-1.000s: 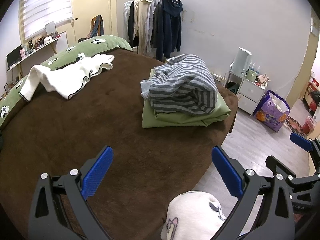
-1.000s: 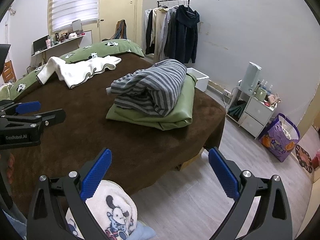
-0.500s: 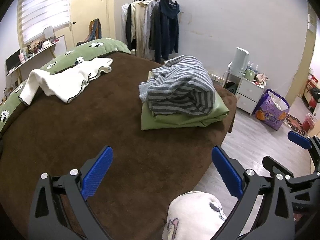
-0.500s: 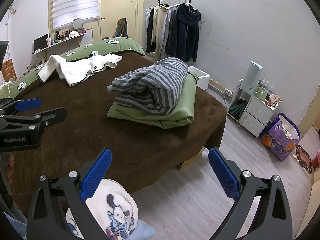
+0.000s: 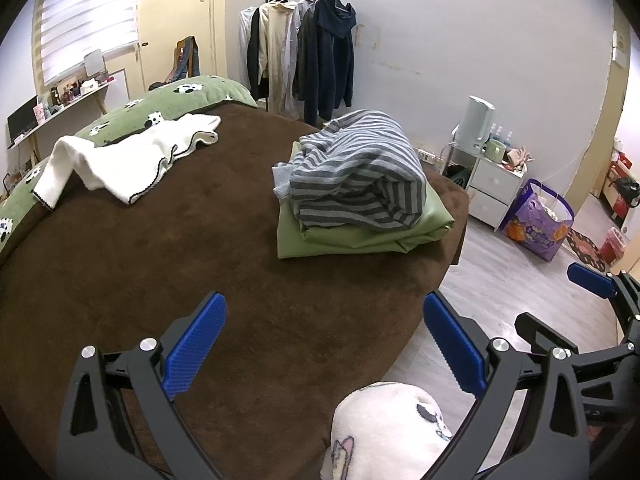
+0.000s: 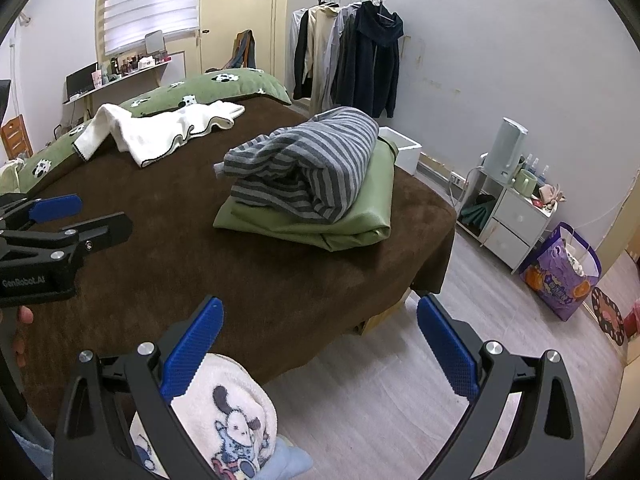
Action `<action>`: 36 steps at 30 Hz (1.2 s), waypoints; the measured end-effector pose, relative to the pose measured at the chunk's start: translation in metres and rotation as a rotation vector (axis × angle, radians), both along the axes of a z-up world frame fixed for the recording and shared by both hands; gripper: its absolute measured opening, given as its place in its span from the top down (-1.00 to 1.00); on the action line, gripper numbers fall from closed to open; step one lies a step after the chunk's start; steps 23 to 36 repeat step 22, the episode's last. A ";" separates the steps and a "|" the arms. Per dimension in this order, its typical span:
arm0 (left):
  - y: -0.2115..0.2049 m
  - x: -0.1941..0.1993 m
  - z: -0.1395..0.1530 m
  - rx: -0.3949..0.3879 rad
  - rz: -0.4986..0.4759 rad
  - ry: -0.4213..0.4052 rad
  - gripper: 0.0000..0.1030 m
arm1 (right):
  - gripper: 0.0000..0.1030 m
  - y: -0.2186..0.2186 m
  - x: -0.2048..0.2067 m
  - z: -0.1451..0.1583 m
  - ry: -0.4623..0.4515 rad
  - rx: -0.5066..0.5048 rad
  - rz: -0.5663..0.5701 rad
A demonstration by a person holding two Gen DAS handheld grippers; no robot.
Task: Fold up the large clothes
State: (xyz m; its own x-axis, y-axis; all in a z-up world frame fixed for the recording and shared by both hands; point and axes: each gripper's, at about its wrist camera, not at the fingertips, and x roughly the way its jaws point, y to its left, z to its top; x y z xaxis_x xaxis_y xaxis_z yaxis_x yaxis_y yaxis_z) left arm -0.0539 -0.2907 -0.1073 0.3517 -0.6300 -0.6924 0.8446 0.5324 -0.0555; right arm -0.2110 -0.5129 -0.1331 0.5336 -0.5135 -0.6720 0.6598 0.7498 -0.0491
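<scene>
A bedroom is showing here, with a bed (image 5: 120, 280) under a brown cover filling most of the floor and a clothes rack (image 6: 348, 48) standing against the far wall. Three loose garments are lying on the bed: a striped grey sweater (image 5: 356, 172) is sitting bunched on top of a folded green garment (image 5: 360, 236) near the bed's right edge, by the foot corner, and a white garment (image 5: 128, 160) is sprawling at the far left edge, partly over the green panda-print pillows (image 5: 176, 100). The white piece's long axis is running along that far edge; the green stack is lying lengthwise toward the rack. Two grippers are hovering over the near edge: the left gripper (image 5: 324, 344) and the right gripper (image 6: 318, 344) are both spread wide, gripping nothing, well apart from the clothes.
</scene>
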 end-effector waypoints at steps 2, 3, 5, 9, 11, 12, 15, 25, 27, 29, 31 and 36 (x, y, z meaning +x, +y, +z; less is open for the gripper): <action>0.000 0.000 -0.001 0.003 0.000 -0.003 -0.87 | -0.87 0.000 0.001 -0.001 0.004 0.003 0.003; 0.000 0.000 0.000 0.002 -0.002 -0.002 -0.87 | -0.87 0.000 0.001 0.000 0.005 0.002 0.004; -0.001 0.000 -0.001 0.003 -0.002 -0.005 -0.87 | -0.87 0.001 0.001 0.000 0.003 0.003 0.004; -0.002 0.001 0.000 0.002 -0.001 -0.005 -0.87 | -0.88 0.001 0.002 0.000 0.005 0.003 0.003; -0.001 0.001 -0.001 0.003 0.002 -0.007 -0.87 | -0.88 0.001 0.002 0.000 0.004 0.001 0.003; -0.001 0.001 -0.001 0.003 0.003 -0.009 -0.87 | -0.88 0.000 0.002 0.000 0.004 0.002 0.003; 0.001 0.001 -0.001 0.005 0.013 -0.012 -0.87 | -0.88 -0.001 0.003 0.000 0.003 0.004 0.001; 0.000 0.003 -0.003 0.022 0.028 -0.005 -0.88 | -0.88 -0.001 0.002 0.000 0.001 0.000 -0.001; 0.000 0.003 -0.003 0.022 0.028 -0.005 -0.88 | -0.88 -0.001 0.002 0.000 0.001 0.000 -0.001; 0.000 0.003 -0.003 0.022 0.028 -0.005 -0.88 | -0.88 -0.001 0.002 0.000 0.001 0.000 -0.001; 0.000 0.003 -0.003 0.022 0.028 -0.005 -0.88 | -0.88 -0.001 0.002 0.000 0.001 0.000 -0.001; 0.000 0.003 -0.003 0.022 0.028 -0.005 -0.88 | -0.88 -0.001 0.002 0.000 0.001 0.000 -0.001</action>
